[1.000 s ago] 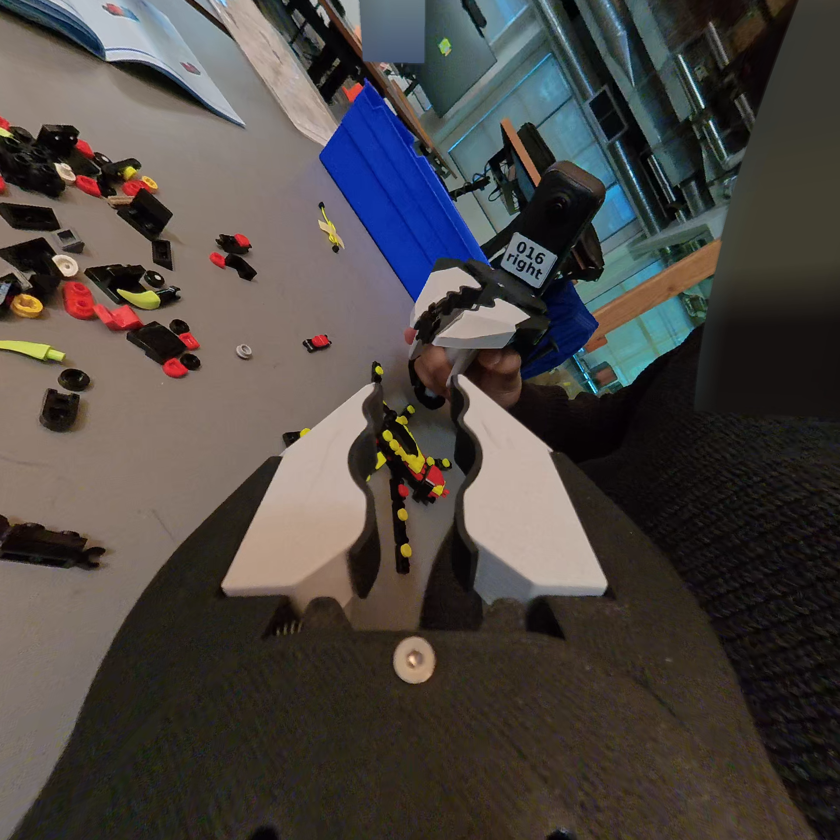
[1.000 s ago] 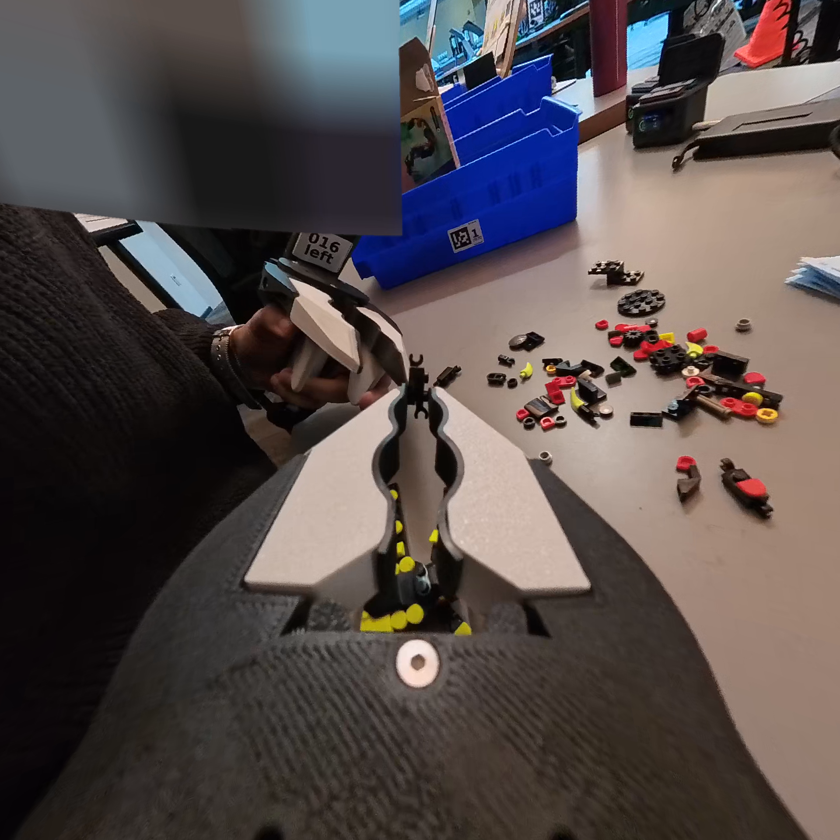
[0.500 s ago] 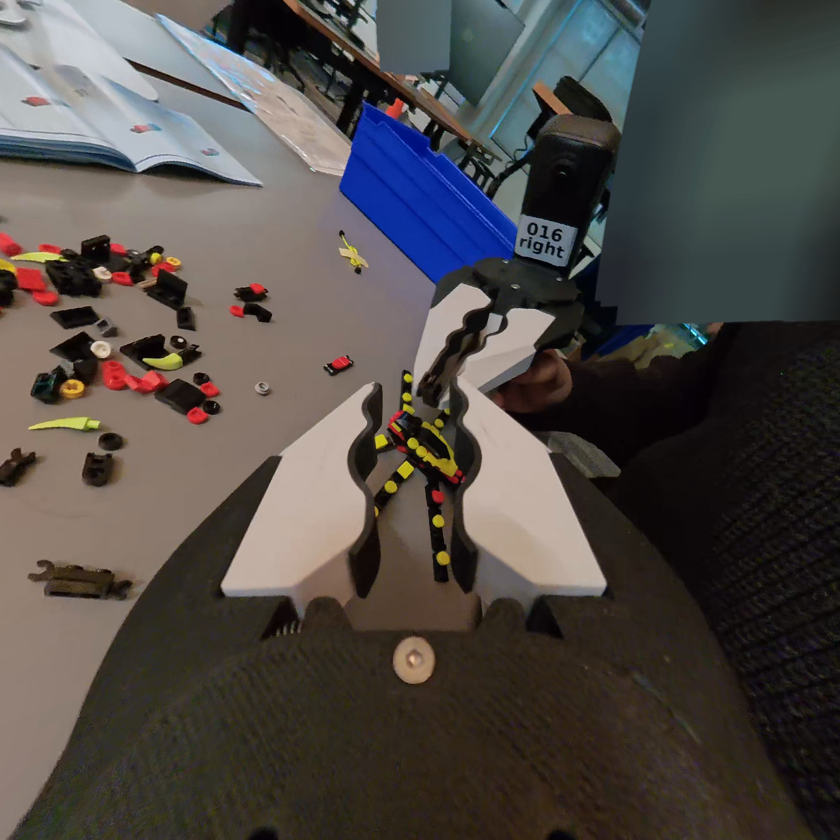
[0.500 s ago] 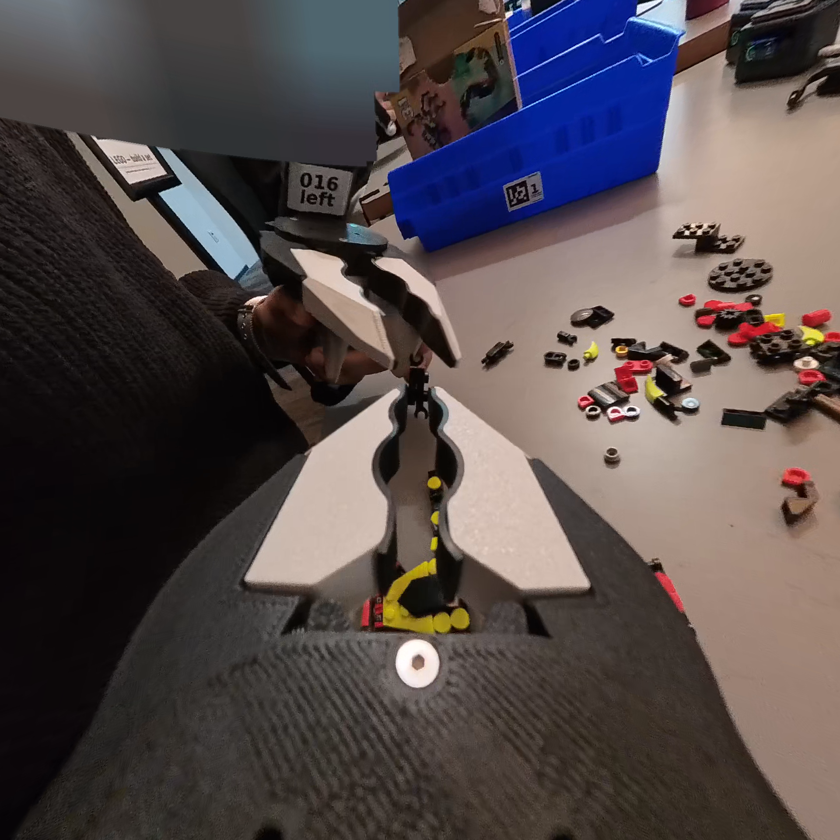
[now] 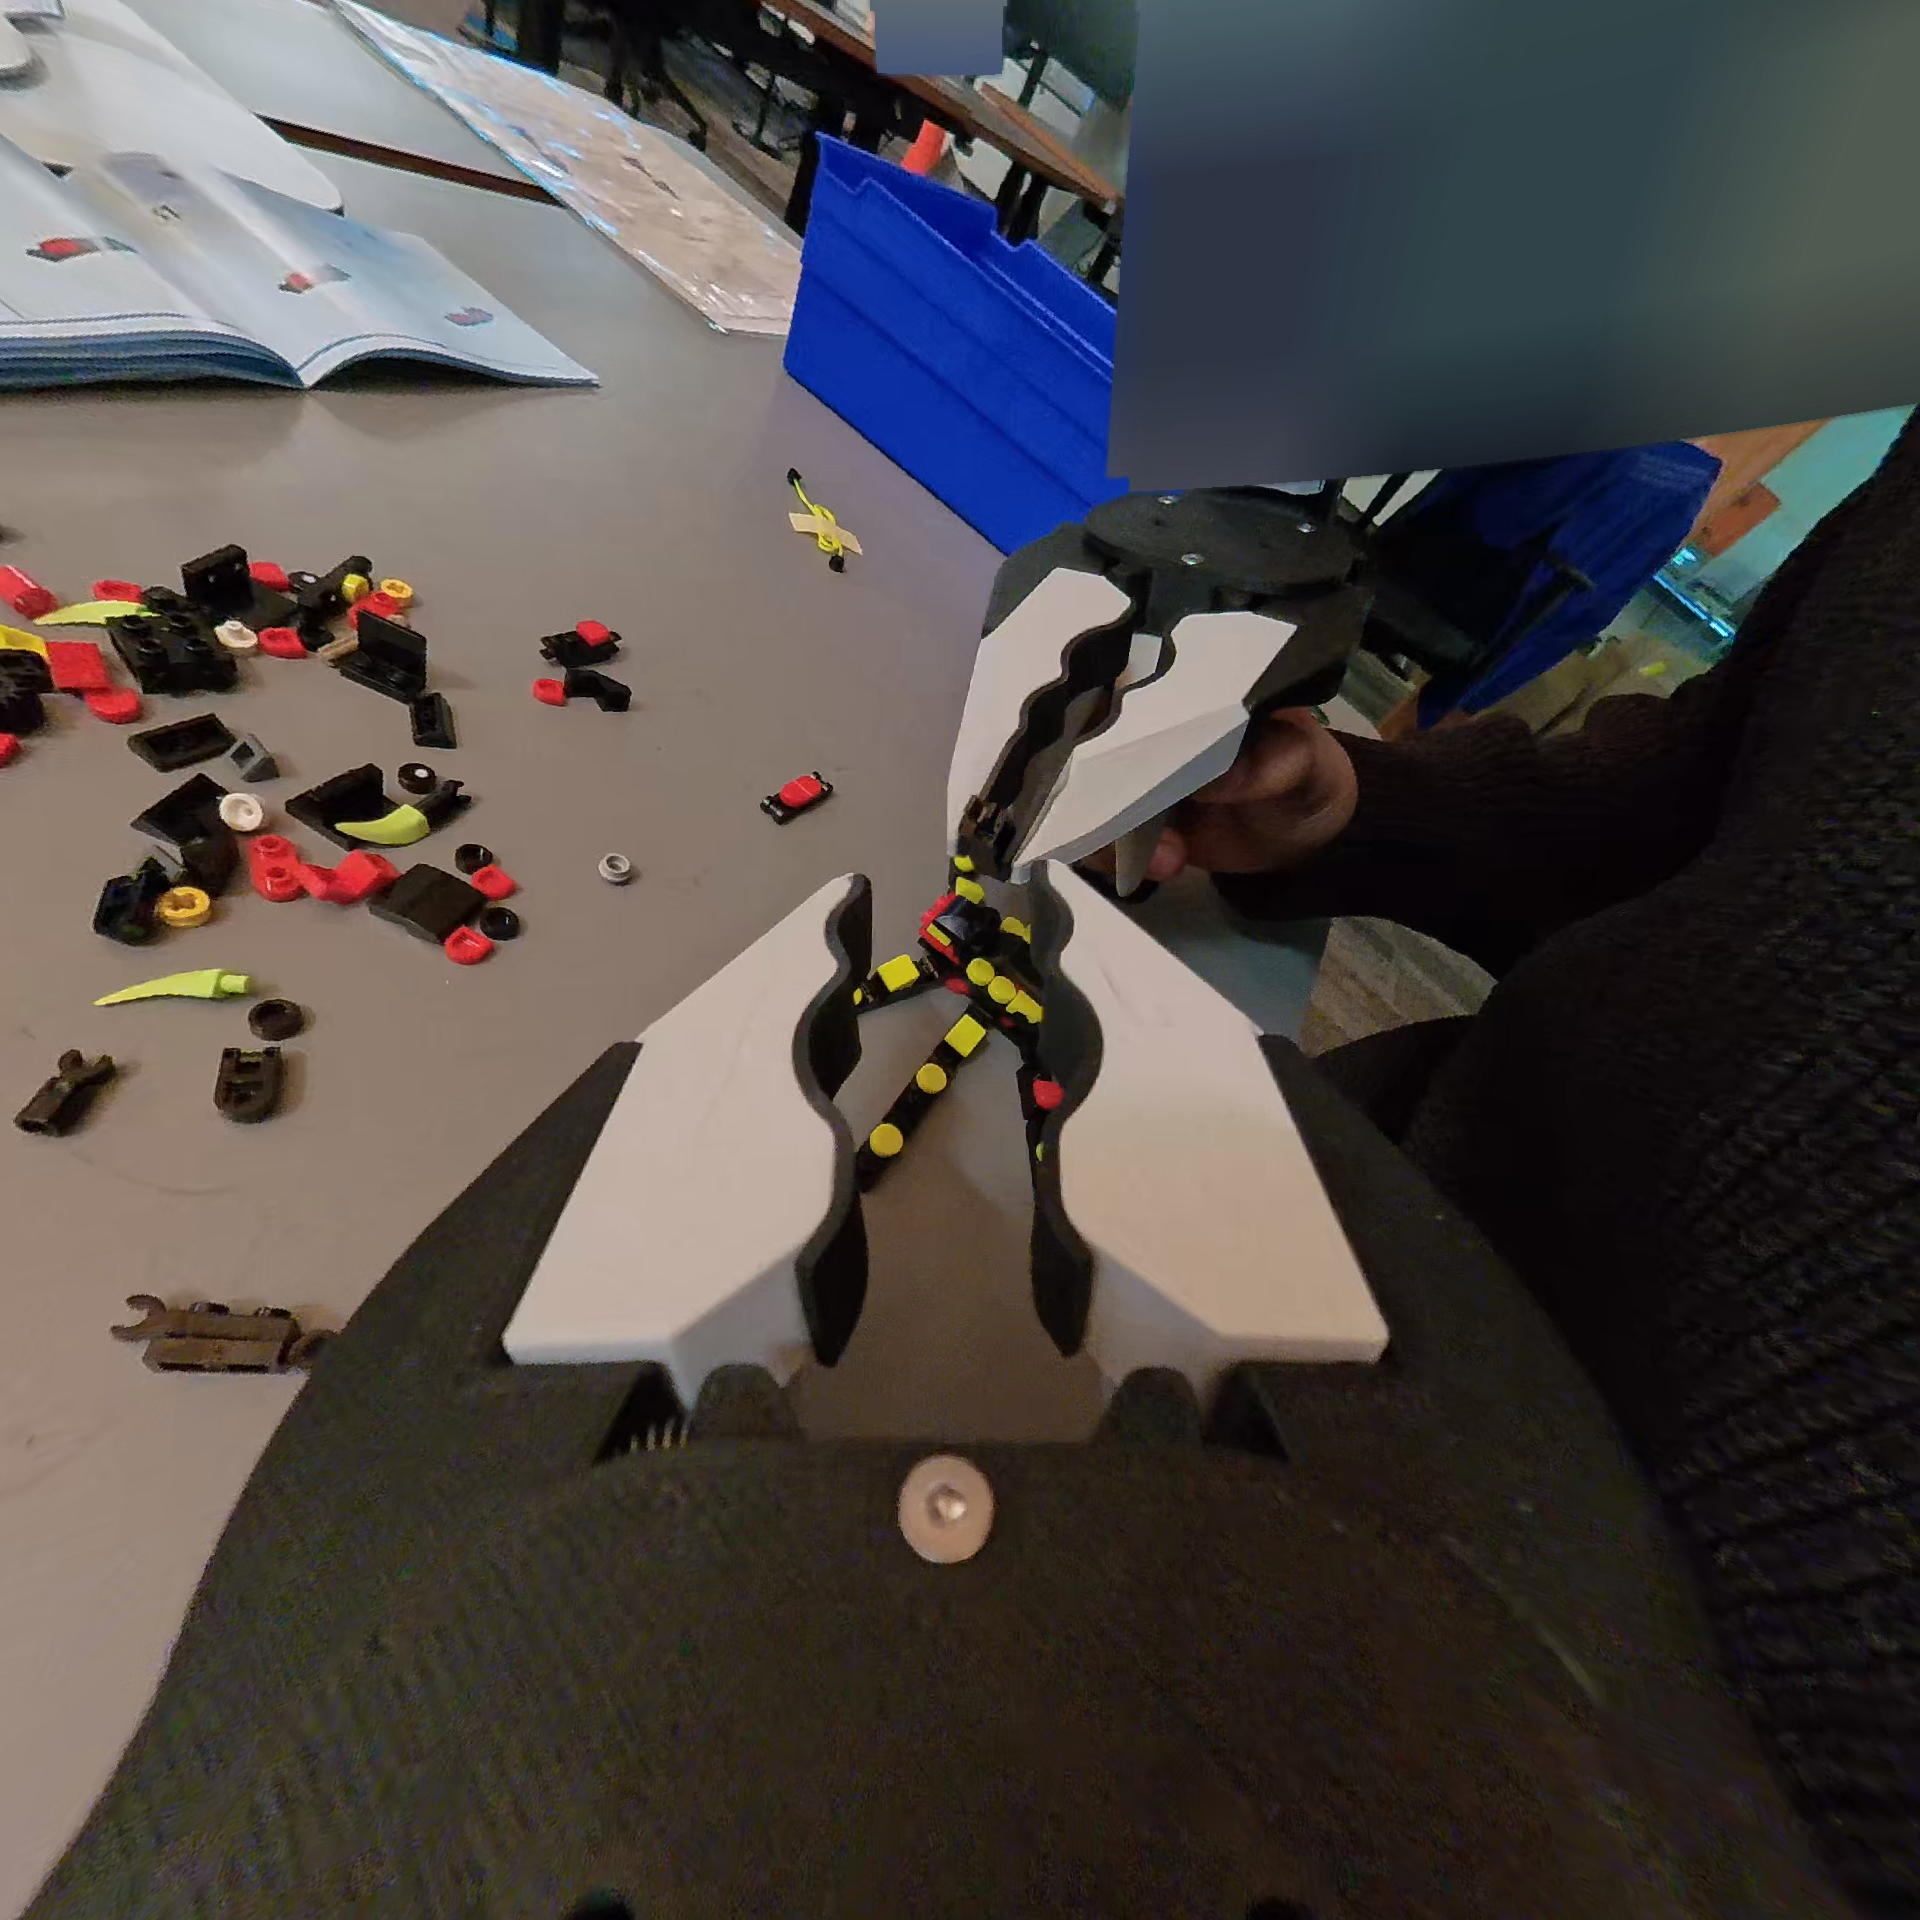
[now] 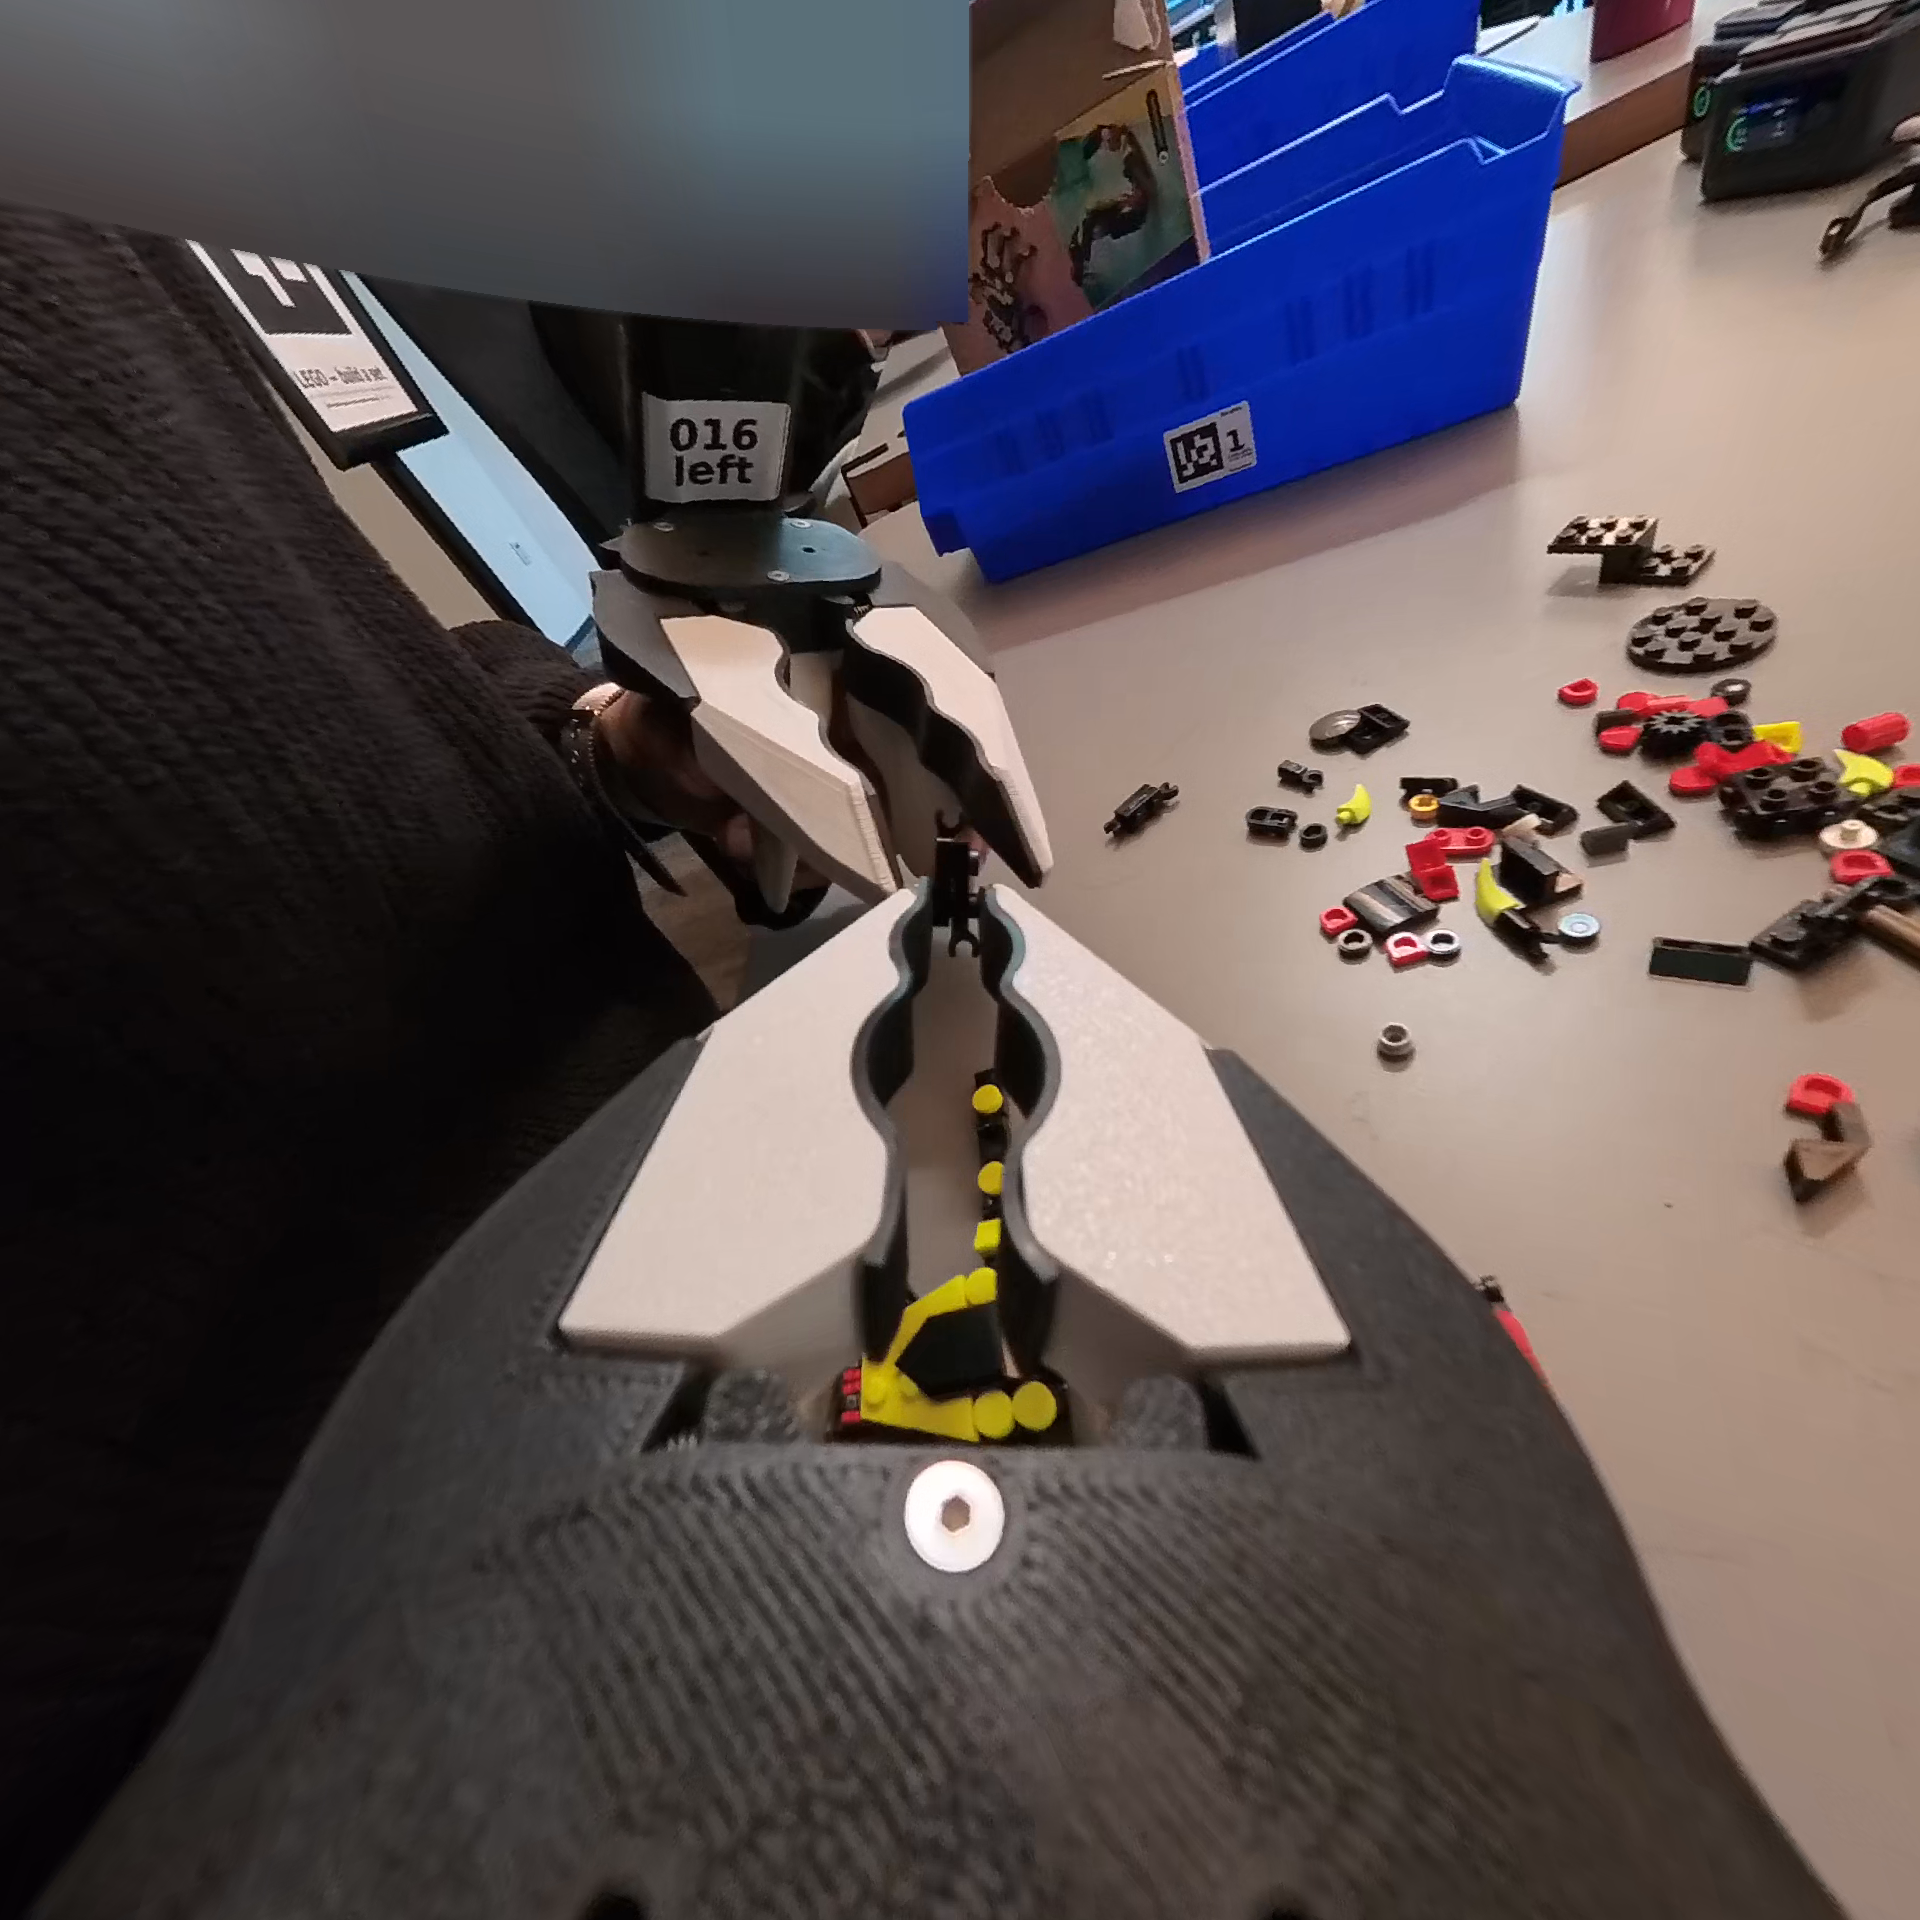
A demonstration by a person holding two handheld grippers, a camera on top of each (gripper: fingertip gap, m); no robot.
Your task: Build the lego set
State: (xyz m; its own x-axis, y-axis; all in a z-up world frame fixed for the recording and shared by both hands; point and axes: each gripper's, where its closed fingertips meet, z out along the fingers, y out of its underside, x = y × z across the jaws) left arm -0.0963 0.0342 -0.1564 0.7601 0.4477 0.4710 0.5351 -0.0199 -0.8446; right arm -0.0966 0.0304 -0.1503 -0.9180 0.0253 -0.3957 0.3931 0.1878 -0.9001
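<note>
the nearest blue bin [image 6: 1299, 416] sat at the far side of the grey surface [image 6: 1558, 1247], with a printed cardboard box [image 6: 1081, 187] propped just behind it; i couldn't see into the bin. loose pieces [image 5: 312, 790] lay scattered, an open booklet [image 5: 260, 301] beyond them. my right gripper [image 6: 956, 914] had its fingers closed on a thin black end of the black-yellow-red lego model [image 5: 966, 997]. my left gripper [image 5: 951, 883] had its fingers parted around the model.

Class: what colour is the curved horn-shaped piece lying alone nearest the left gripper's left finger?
Lime green horn piece; left wrist view shows it best.
</note>
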